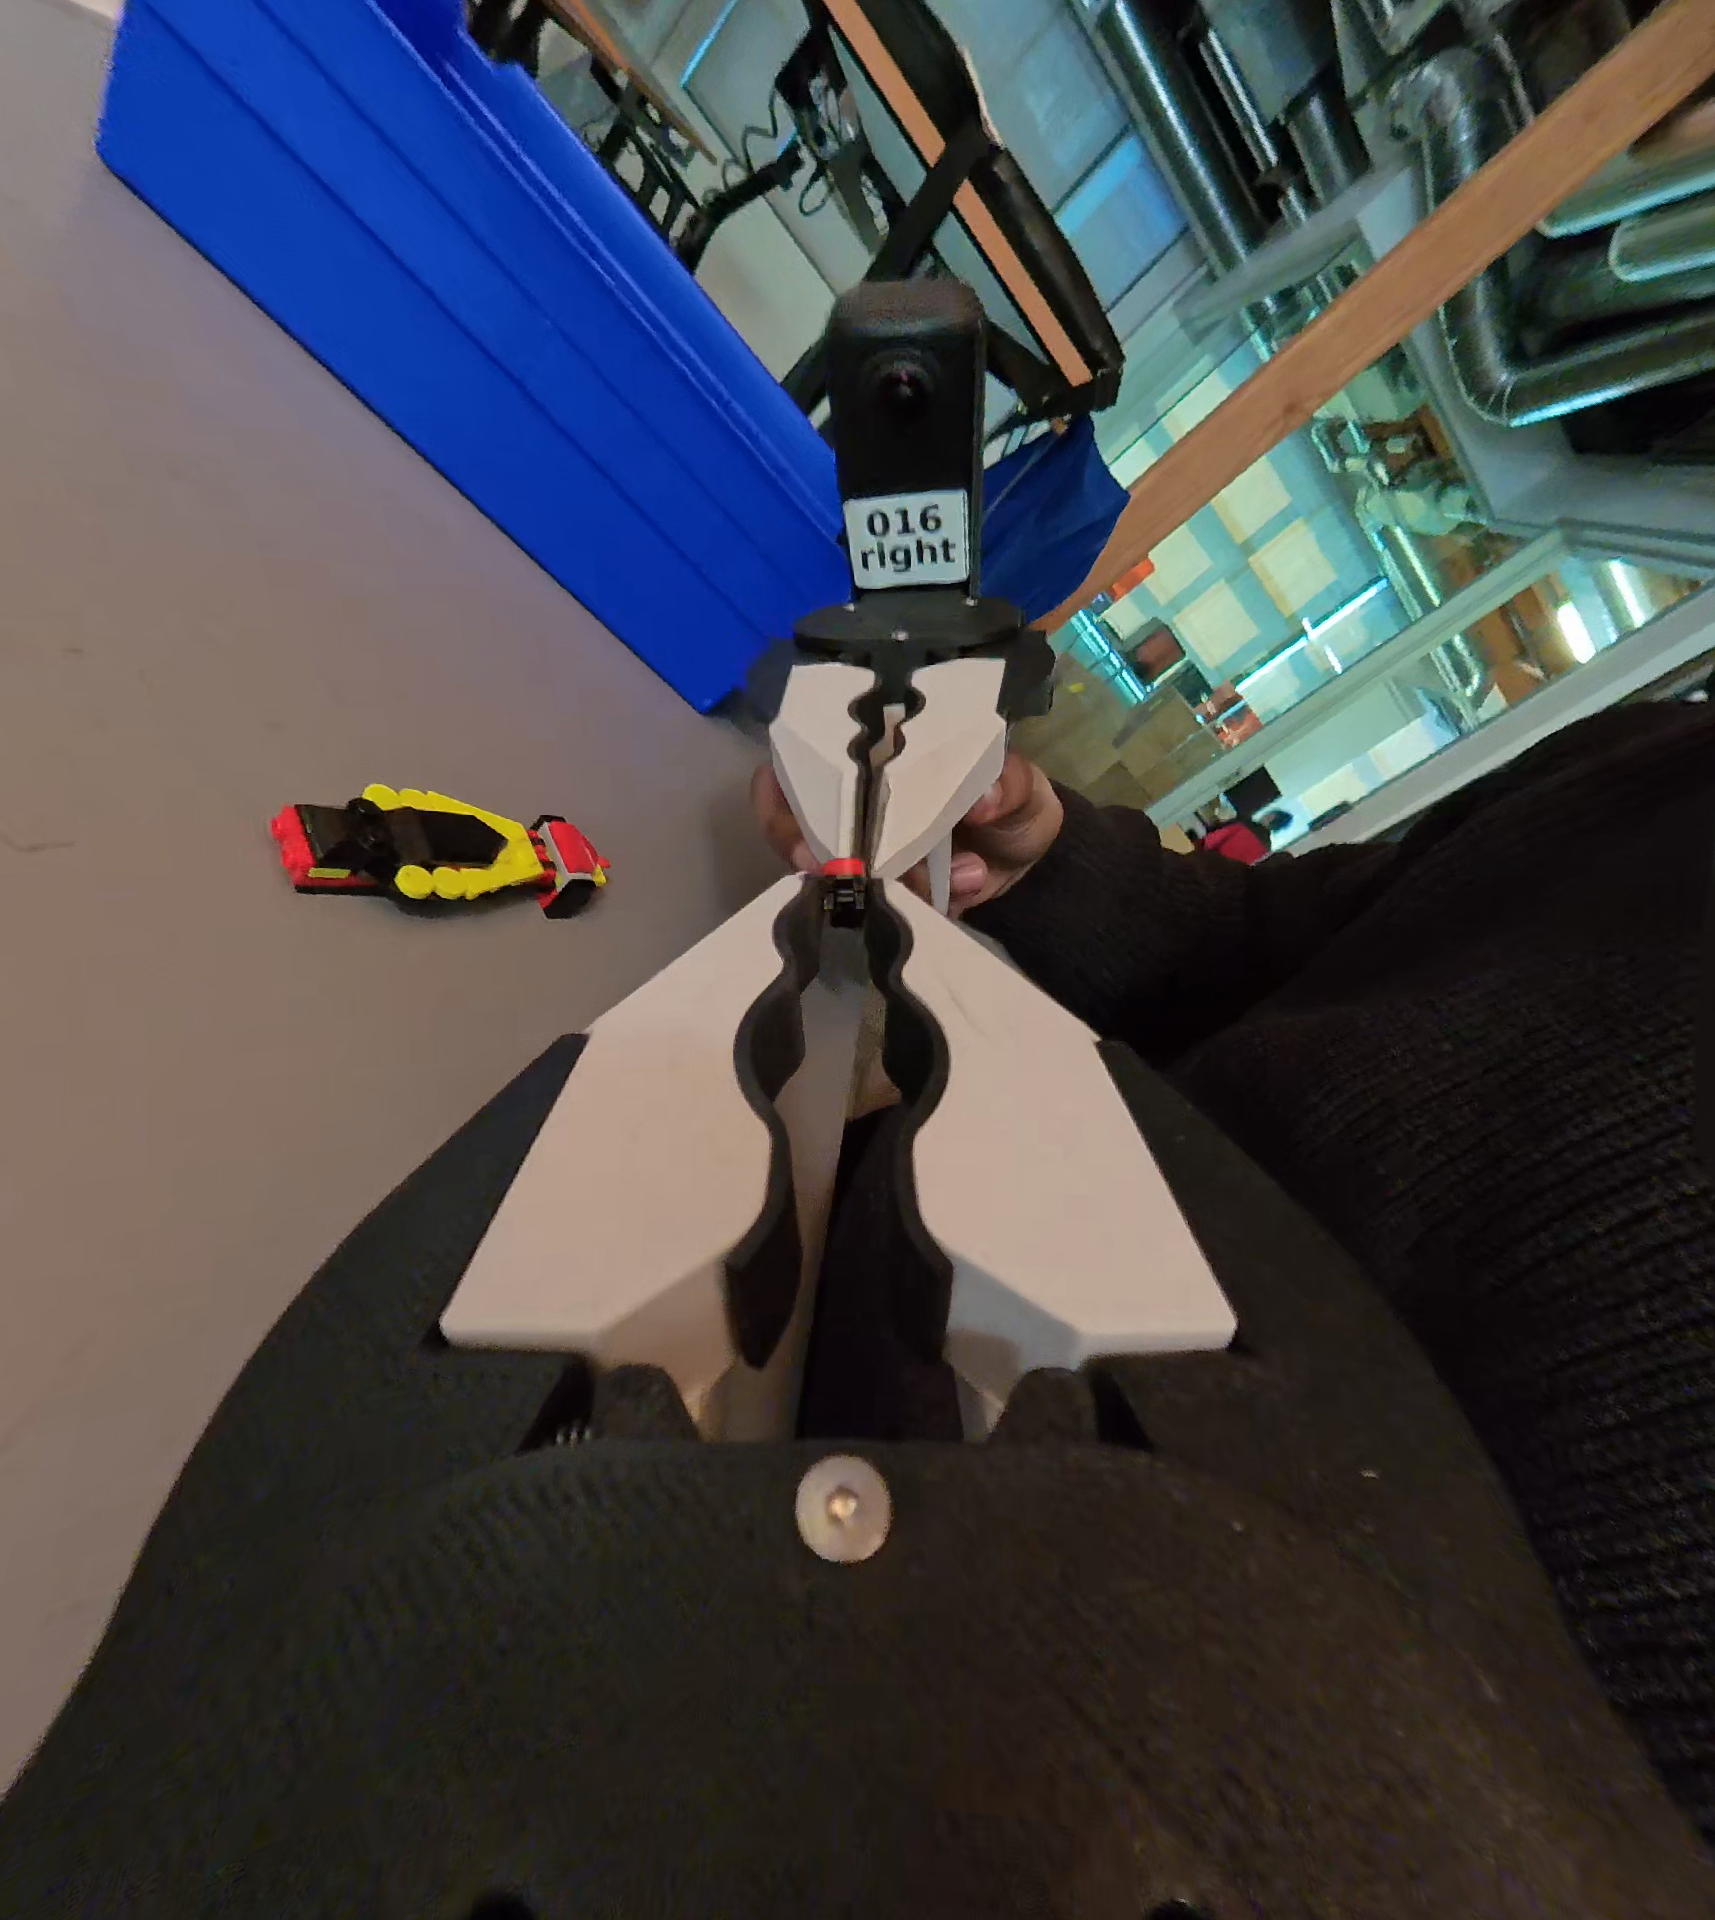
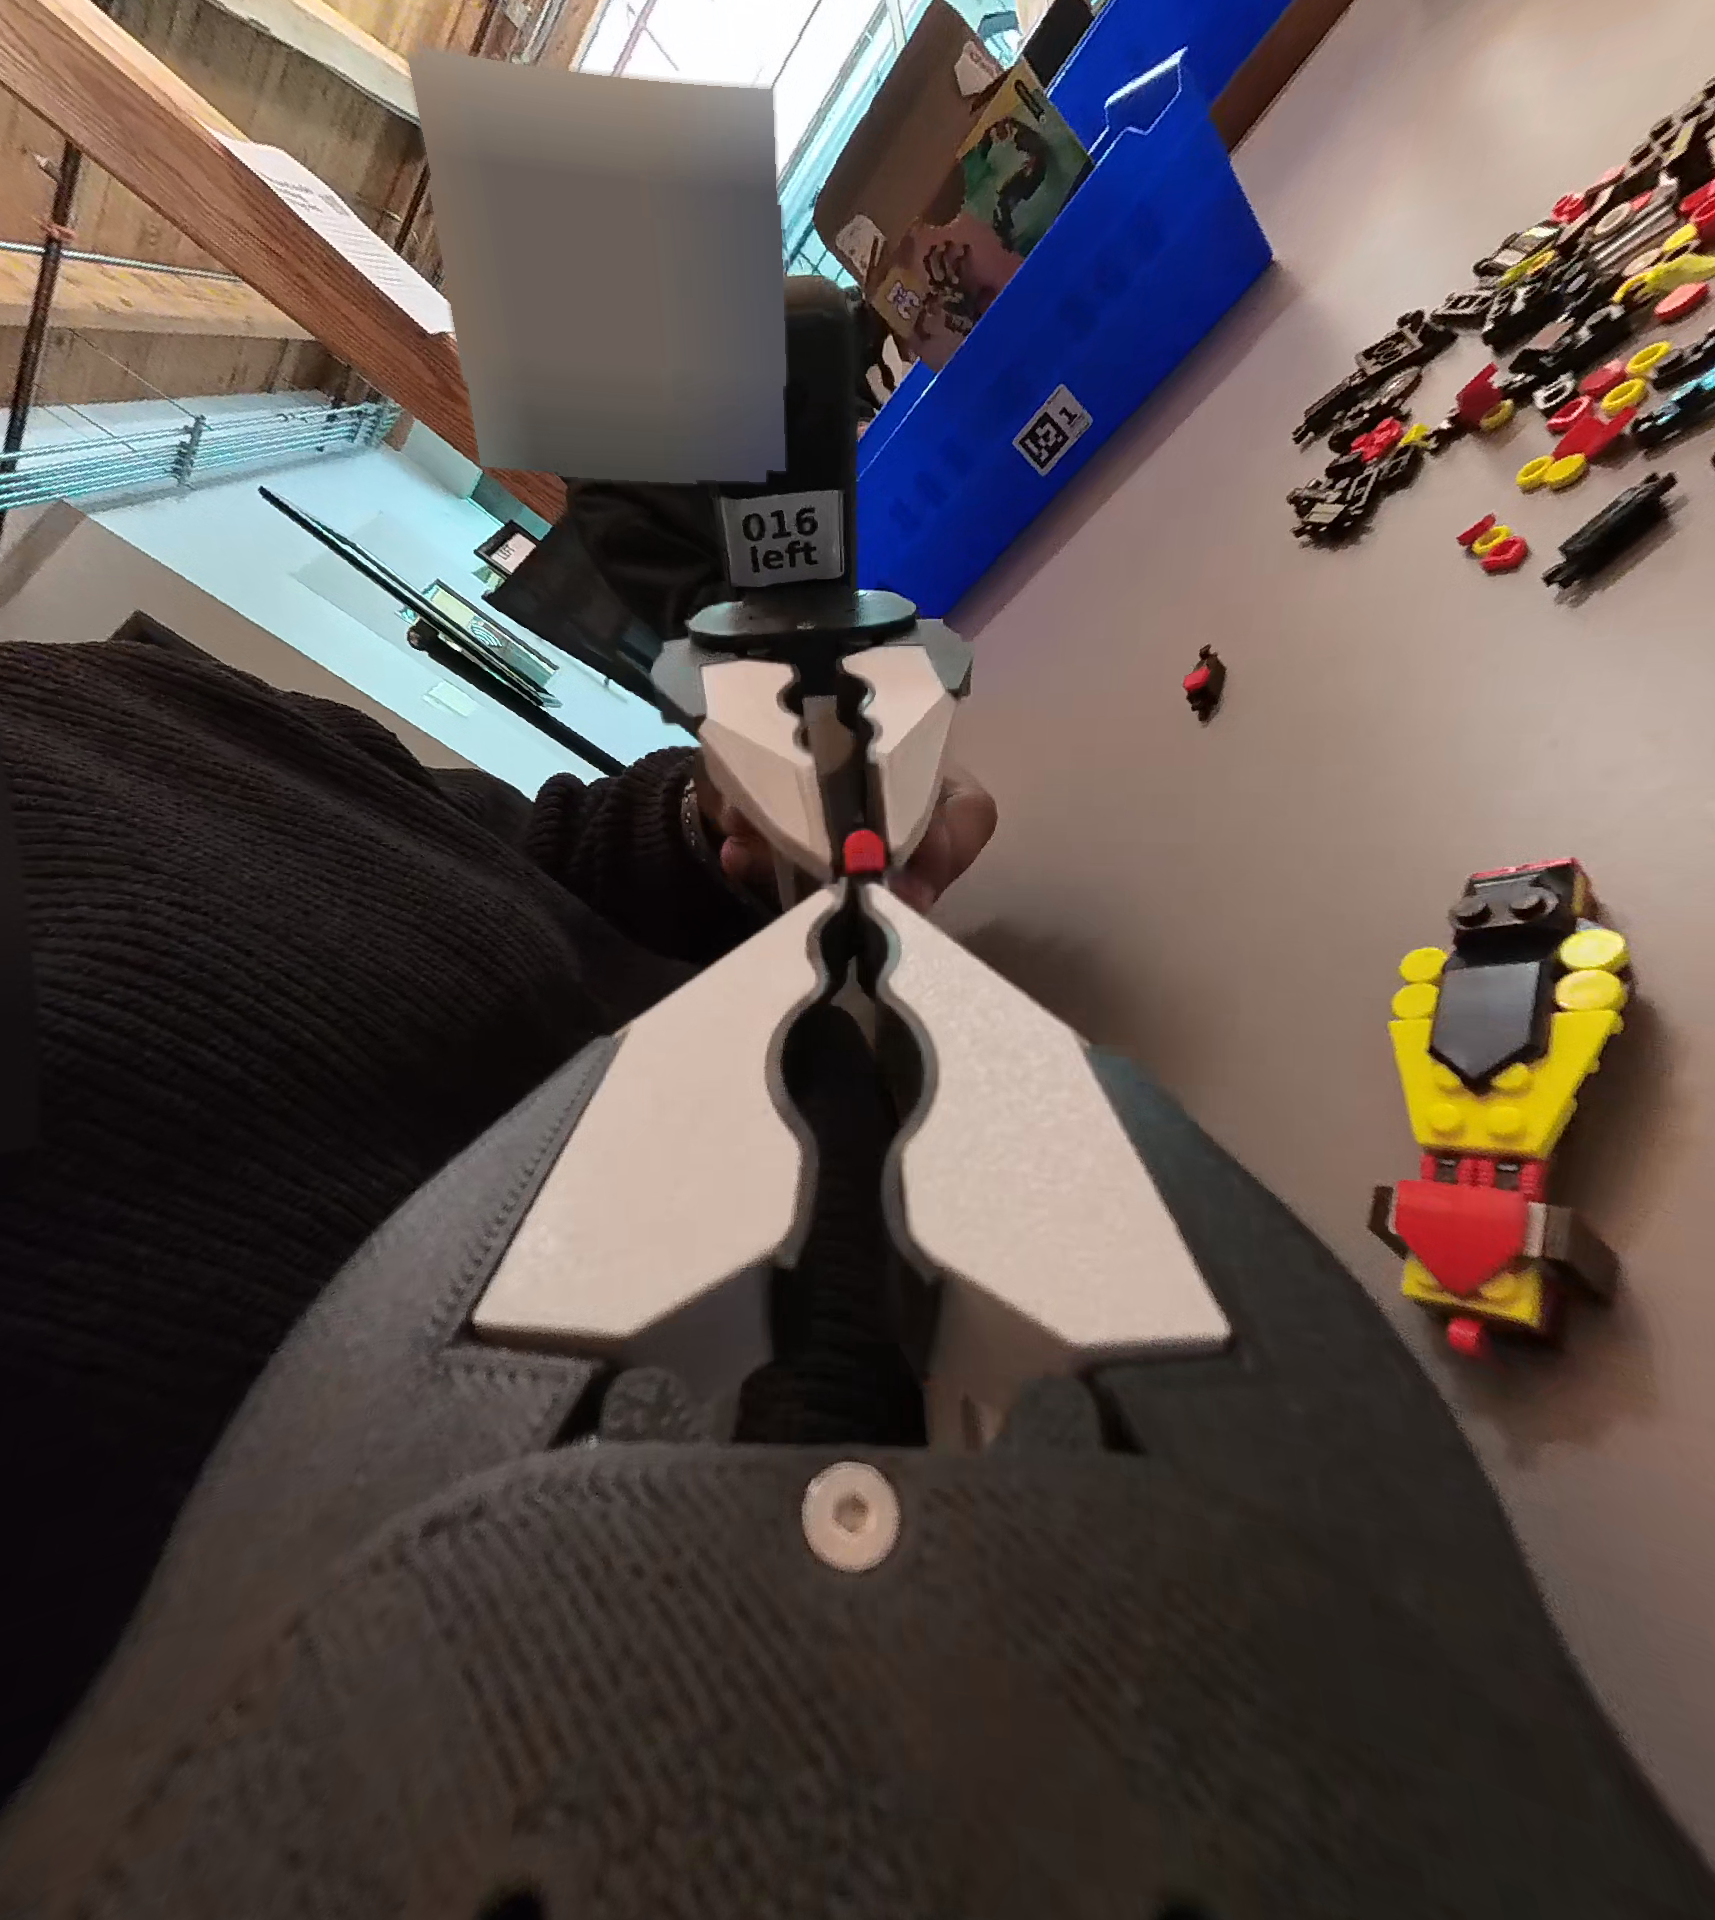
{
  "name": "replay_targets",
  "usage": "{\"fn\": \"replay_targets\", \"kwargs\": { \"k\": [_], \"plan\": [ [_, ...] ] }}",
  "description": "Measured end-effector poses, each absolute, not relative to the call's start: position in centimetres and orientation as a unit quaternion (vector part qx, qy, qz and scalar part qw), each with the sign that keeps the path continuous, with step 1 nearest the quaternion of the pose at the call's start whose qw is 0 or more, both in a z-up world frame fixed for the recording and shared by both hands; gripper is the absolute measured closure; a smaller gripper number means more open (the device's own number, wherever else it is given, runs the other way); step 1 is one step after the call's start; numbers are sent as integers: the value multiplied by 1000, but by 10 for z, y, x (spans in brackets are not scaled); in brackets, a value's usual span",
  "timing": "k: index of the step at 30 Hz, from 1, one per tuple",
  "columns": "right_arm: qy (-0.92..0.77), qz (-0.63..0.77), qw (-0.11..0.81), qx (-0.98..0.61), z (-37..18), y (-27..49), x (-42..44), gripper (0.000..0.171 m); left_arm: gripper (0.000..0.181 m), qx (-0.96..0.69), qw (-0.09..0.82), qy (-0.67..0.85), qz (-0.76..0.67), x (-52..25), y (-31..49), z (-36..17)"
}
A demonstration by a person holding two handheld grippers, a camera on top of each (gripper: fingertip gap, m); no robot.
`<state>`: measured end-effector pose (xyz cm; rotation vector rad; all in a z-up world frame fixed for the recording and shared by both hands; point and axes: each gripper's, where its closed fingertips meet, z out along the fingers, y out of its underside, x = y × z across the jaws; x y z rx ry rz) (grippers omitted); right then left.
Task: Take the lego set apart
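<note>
Both grippers tip-to-tip in mid-air: left gripper (image 1: pixel 842 902) closed on black bit (image 1: pixel 844 900), right gripper (image 2: pixel 858 891) closed on red cap (image 1: pixel 842 865). Step: splitting a small sub-piece; next needs straight pull apart. Car (image 2: pixel 1497 1101) on tabletop (image 1: pixel 157 1039).

A white printed label (image 1: pixel 907 540) with dark characters sits on the black camera (image 1: pixel 903 384) just right of the blue bin (image 1: pixel 437 312). A matching label (image 2: pixel 782 540) sits on the other camera (image 2: pixel 817 416) left of the bin. The bin's wall carries a square-code sticker (image 2: pixel 1050 428), and a printed cardboard box (image 2: pixel 978 187) stands inside it. Printed paper sheets (image 2: pixel 344 208) hang far left.
</note>
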<state>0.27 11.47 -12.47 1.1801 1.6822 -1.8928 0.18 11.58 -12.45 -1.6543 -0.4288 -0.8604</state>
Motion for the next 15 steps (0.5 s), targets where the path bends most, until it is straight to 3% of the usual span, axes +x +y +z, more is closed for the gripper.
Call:
{"fn": "replay_targets", "kwargs": {
  "k": [7,15],
  "plan": [
    [611,-668,120,407,-123,120,-2,165,177,-704,577,-182,-372,-2,113,-123],
    [719,-617,-15,321,-131,114,6,155,176,-681,547,-184,-451,13,112,-121]
  ]
}}
